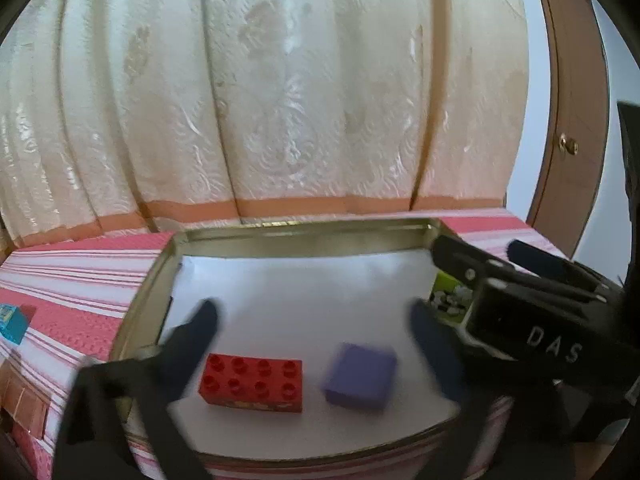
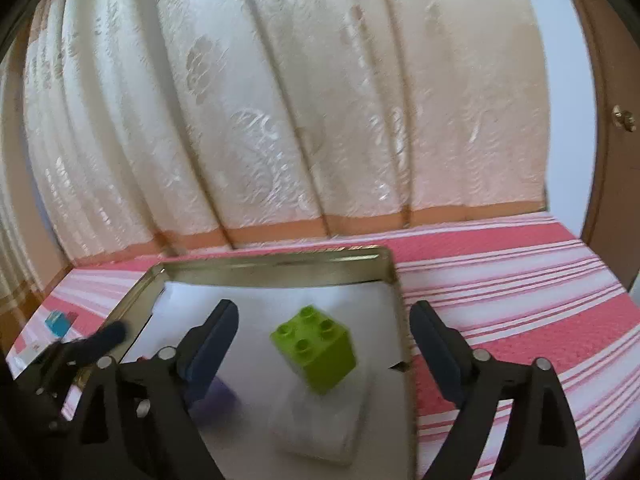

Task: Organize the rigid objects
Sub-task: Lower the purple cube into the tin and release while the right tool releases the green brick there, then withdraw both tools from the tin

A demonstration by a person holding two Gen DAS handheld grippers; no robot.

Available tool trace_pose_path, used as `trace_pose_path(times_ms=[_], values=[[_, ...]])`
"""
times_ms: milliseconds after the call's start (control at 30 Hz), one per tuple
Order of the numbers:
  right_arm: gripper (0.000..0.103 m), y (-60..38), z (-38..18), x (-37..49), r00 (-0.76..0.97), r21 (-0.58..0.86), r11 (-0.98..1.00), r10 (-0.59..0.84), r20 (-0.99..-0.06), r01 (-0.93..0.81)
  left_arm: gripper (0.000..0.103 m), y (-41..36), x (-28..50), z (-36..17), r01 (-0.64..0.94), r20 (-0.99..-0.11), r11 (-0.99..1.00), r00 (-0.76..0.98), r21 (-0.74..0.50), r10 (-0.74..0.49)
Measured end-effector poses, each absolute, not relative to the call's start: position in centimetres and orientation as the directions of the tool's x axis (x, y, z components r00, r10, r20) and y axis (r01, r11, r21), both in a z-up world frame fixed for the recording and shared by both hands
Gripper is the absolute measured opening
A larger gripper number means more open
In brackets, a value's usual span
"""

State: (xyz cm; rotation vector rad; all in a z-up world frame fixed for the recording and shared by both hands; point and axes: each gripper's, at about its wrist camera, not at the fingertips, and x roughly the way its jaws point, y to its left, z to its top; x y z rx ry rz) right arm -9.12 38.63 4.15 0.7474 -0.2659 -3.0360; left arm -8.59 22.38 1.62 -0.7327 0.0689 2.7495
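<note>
Left gripper [image 1: 312,322], jaws wide and empty, hovers above red brick [image 1: 251,383] and purple block [image 1: 360,376] lying in the tin tray [image 1: 304,228]; right gripper [image 2: 324,320], likewise open and empty, straddles the green brick [image 2: 316,354], apparently collecting pieces together.

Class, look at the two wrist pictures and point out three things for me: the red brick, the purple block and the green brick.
red brick [image 1: 251,380], left wrist view, on its studded top.
purple block [image 1: 360,376], left wrist view, on its flat top face.
green brick [image 2: 316,348], right wrist view, on its upper front face.
</note>
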Motion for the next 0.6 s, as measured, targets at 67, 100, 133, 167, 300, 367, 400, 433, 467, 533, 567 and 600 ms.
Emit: trace_pose_path(times_ms=[67,100,133,167,300,367,400,433,467,533,567,600], values=[[0.092,38.93,4.26,-8.89,-0.891,0.170,-0.984,-0.023,-0.453,-0.062,0.103,22.31,-8.27,1.76,-0.300,-0.479,-0.954,-0.833,-0.028,0.276],[0.092,39.07,4.27,-8.86,-0.891,0.177,-0.982,-0.021,-0.454,-0.067,0.103,22.37,-8.25,1.75,-0.303,-0.480,-0.953,-0.833,-0.024,0.277],[0.092,39.18,4.30,-8.83,-0.890,0.182,-0.981,-0.021,-0.455,-0.070,0.103,22.44,-8.21,1.72,-0.301,-0.482,-0.953,-0.833,-0.016,0.272],[0.092,39.26,4.30,-8.85,-0.890,0.186,-0.980,-0.021,-0.456,-0.073,0.103,22.45,-8.24,1.73,-0.299,-0.484,-0.954,-0.833,-0.012,0.267],[0.092,39.39,4.34,-8.68,-0.890,0.189,-0.978,-0.013,-0.455,-0.083,0.103,22.14,-8.31,1.70,-0.292,-0.488,-0.956,-0.831,-0.024,0.266],[0.092,39.45,4.25,-8.67,-0.889,0.194,-0.977,-0.014,-0.458,-0.084,0.103,22.03,-8.53,1.61,-0.283,-0.499,-0.959,-0.827,-0.030,0.260],[0.092,39.45,4.19,-8.70,-0.888,0.198,-0.977,-0.018,-0.460,-0.083,0.103,22.01,-8.62,1.57,-0.280,-0.503,-0.960,-0.825,-0.031,0.257],[0.092,39.47,4.11,-8.75,-0.886,0.203,-0.976,-0.023,-0.463,-0.081,0.103,22.01,-8.70,1.52,-0.278,-0.509,-0.960,-0.822,-0.032,0.255],[0.092,39.48,4.05,-8.78,-0.885,0.206,-0.975,-0.025,-0.465,-0.081,0.103,22.01,-8.80,1.46,-0.277,-0.512,-0.960,-0.820,-0.033,0.254],[0.092,39.47,4.05,-8.60,-0.889,0.198,-0.976,-0.006,-0.457,-0.095,0.103,21.92,-8.88,1.42,-0.274,-0.516,-0.961,-0.818,-0.037,0.254],[0.092,39.47,4.12,-8.49,-0.894,0.189,-0.976,0.011,-0.449,-0.107,0.103,21.82,-8.92,1.42,-0.273,-0.517,-0.961,-0.818,-0.042,0.254],[0.092,39.51,4.27,-8.28,-0.900,0.181,-0.976,0.030,-0.435,-0.120,0.103,21.67,-8.90,1.42,-0.271,-0.515,-0.961,-0.818,-0.049,0.257]])
